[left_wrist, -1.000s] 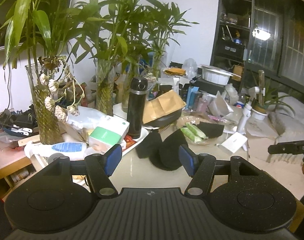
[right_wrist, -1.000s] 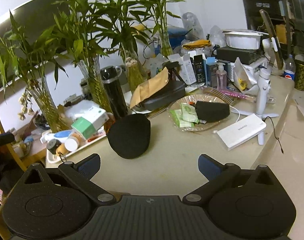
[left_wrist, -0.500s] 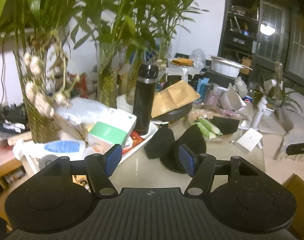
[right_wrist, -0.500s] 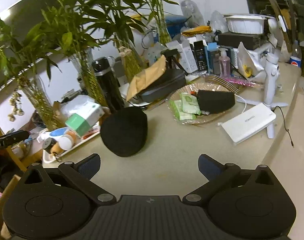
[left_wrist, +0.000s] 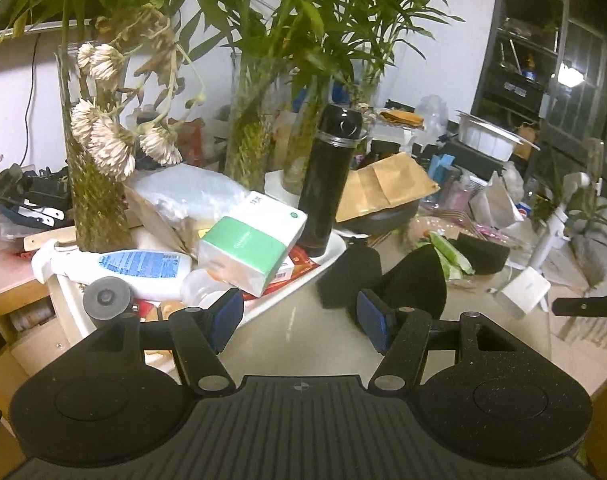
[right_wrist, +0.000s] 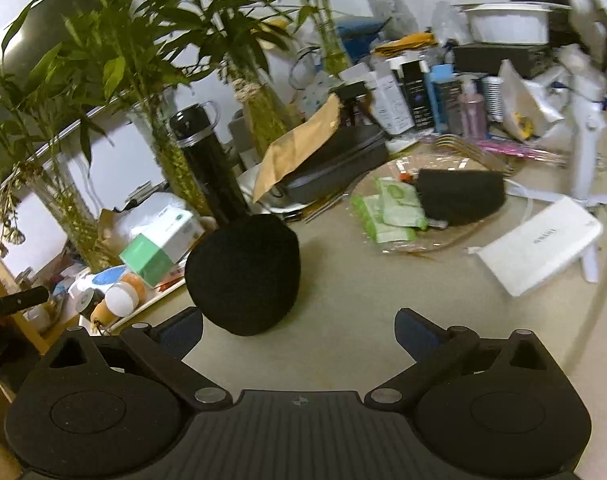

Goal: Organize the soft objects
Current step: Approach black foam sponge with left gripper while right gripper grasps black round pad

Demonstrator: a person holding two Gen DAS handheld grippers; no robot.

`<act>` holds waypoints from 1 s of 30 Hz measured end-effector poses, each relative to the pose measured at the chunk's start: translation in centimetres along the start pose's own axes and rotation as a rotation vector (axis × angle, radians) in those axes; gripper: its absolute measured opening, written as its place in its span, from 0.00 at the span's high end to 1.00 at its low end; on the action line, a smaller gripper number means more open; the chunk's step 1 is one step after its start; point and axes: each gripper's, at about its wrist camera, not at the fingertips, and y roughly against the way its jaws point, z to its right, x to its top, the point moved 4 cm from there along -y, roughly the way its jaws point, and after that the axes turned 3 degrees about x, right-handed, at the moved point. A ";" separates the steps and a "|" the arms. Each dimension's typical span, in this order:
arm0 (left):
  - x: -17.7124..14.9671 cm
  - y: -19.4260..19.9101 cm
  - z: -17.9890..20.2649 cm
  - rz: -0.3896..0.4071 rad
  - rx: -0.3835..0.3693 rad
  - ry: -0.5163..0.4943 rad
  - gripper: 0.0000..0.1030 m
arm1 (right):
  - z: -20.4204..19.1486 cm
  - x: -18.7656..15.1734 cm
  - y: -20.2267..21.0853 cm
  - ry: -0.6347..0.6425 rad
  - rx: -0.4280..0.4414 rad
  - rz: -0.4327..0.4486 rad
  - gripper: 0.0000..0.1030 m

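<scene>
The left gripper [left_wrist: 299, 316] is black and speckled, with blue pads [left_wrist: 228, 312]. It has round silver screws. The right gripper [right_wrist: 299, 330] looks the same.

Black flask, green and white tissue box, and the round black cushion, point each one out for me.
black flask [left_wrist: 329, 184], left wrist view, middle of its body
green and white tissue box [left_wrist: 249, 246], left wrist view, green front face
round black cushion [right_wrist: 243, 272], right wrist view, centre of its top

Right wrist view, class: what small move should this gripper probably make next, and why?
Probably ease forward and slightly left so the open right gripper straddles the black soft pad. Nothing sits between its jaws, and the pad lies free on the counter just ahead.
</scene>
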 end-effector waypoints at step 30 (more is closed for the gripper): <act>0.1 -2.9 0.6 -0.126 0.066 0.027 0.40 | 4.4 2.5 -13.9 -0.402 0.290 -0.038 0.12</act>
